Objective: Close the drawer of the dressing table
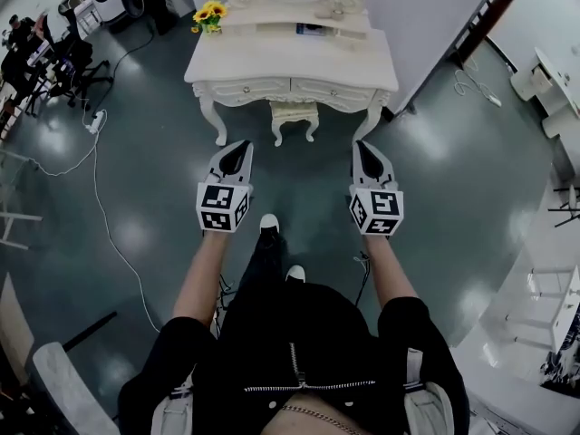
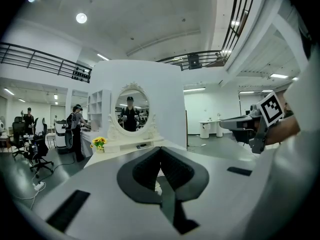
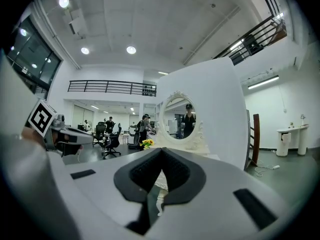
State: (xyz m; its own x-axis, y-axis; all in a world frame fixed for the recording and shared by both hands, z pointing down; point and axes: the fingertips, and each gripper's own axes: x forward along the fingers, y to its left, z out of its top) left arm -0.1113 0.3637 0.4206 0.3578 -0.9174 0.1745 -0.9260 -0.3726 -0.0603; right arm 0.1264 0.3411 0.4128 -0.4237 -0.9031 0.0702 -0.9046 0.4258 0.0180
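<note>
- Left gripper point(image 1: 236, 151): jaws pressed together, nothing held, pointing at the table from well back.
- Dressing table point(image 1: 290, 62) is ahead, stool point(image 1: 294, 113) at its front. Which drawer is out, I can't tell from here. Best to step in first, then push its front squarely.
- Right gripper point(image 1: 365, 151): jaws closed too, empty, which suits a flat push.

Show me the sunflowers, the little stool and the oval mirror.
sunflowers point(image 1: 210, 12), head view, on the yellow blooms.
stool point(image 1: 294, 110), head view, on its seat top.
mirror point(image 2: 131, 111), left gripper view, on the glass.
</note>
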